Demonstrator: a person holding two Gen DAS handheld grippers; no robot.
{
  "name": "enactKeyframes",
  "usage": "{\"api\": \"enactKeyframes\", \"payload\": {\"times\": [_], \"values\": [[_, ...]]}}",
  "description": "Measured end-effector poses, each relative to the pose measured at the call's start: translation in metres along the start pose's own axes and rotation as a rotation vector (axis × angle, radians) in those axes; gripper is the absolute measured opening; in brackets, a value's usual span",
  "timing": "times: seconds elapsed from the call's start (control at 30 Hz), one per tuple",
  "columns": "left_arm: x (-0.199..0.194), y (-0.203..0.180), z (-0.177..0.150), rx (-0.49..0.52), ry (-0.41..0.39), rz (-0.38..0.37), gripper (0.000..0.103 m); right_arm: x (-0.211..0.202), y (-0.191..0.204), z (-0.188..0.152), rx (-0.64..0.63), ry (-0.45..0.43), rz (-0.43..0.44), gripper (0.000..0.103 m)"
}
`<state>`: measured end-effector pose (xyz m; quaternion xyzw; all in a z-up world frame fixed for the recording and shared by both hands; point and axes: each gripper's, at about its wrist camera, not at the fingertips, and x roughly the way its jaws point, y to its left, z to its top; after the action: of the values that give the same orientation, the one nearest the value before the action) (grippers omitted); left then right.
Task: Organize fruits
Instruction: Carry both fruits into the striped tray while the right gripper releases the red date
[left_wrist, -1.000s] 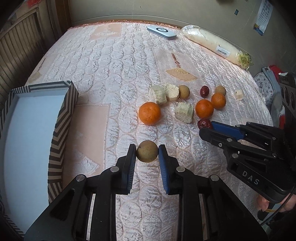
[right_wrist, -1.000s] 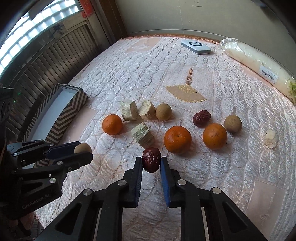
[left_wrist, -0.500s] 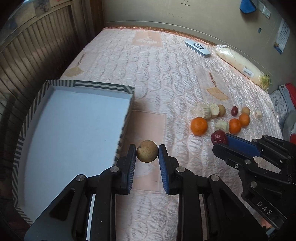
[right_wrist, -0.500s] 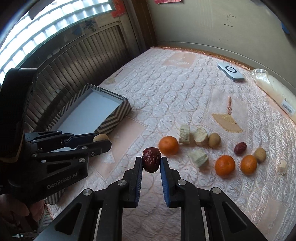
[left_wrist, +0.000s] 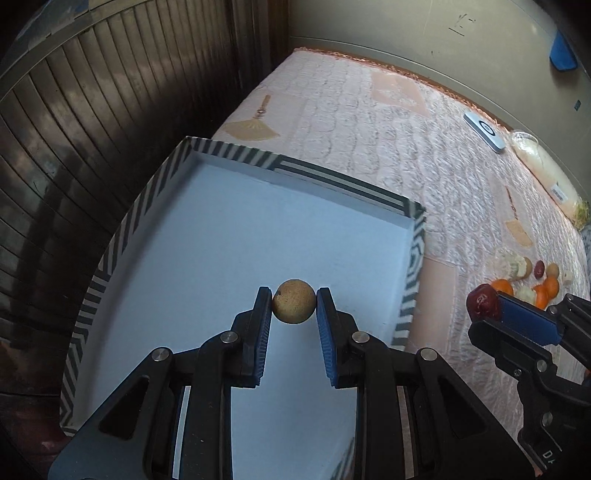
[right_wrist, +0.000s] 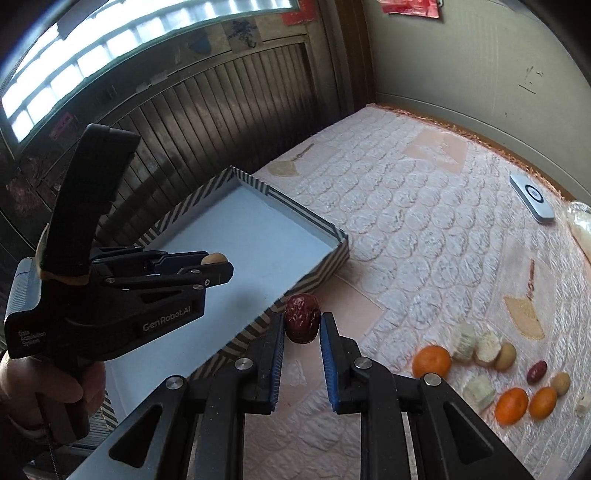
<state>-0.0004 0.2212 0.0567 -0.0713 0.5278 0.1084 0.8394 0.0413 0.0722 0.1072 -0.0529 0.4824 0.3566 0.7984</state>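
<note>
Far left there's the dark slatted wall (right_wrist: 207, 122), running right along the box's long left side, so not much room to swing out that way. The striped box (left_wrist: 236, 157) sits at the left edge of the pink quilted bed (right_wrist: 424, 229), open top, plain pale floor with nothing else lying in it.

The left gripper (left_wrist: 294, 302) is pinching a small round tan fruit (left_wrist: 294, 301) between its two blue pads, held above the box floor, roughly in the middle and a bit toward the near right wall. From the right wrist camera you can see the same gripper (right_wrist: 218, 264) hanging over the box interior.

Going right, the right gripper (right_wrist: 302, 323) is clamped on a wrinkly dark red date (right_wrist: 302, 322), sitting just about over the box's striped right rim, at around 3 o'clock from the left one. They're near each other but not touching.

At 4 o'clock from there, well apart, is the leftover pile: three oranges (right_wrist: 431, 362), pale cut chunks (right_wrist: 463, 341), another date (right_wrist: 536, 372), two more tan fruits. Open quilt between box and pile. A white remote (right_wrist: 532, 203) lies far off at 2 o'clock near the bed's far edge.
</note>
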Motion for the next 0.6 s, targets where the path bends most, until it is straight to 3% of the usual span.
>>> {"api": "enactKeyframes", "payload": {"times": [0.37,0.6], "values": [[0.029,0.028,0.021,-0.068,0.021,0.036,0.024,0.050,0.023,0.034,-0.048,0.039,0.050,0.019],[0.041,0.033,0.022,-0.098,0.032,0.031,0.024,0.080,0.028,0.039,-0.066,0.085,0.035,0.019]]}}
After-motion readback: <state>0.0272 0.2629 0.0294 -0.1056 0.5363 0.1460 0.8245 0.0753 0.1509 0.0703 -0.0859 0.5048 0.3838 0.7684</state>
